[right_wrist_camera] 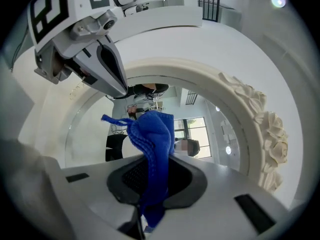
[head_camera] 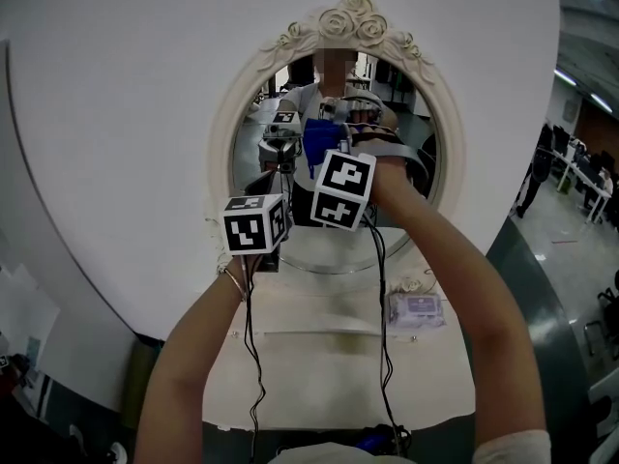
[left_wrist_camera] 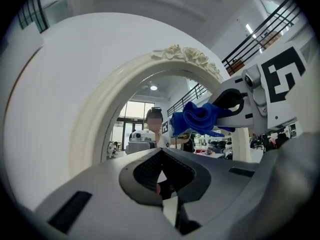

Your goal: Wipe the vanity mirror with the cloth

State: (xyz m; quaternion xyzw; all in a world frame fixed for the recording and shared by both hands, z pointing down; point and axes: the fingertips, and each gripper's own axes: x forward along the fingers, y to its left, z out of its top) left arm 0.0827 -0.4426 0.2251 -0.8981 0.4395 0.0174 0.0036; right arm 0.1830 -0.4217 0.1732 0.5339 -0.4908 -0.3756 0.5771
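From above and behind, the head view faces the vanity mirror (head_camera: 256, 153), which both gripper views see close up.

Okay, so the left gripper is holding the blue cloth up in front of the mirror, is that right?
Not quite. It is the right gripper that holds the blue cloth up in front of the mirror. The right gripper view shows the cloth pinched between its jaws. In the left gripper view, the left gripper has nothing between its jaws.
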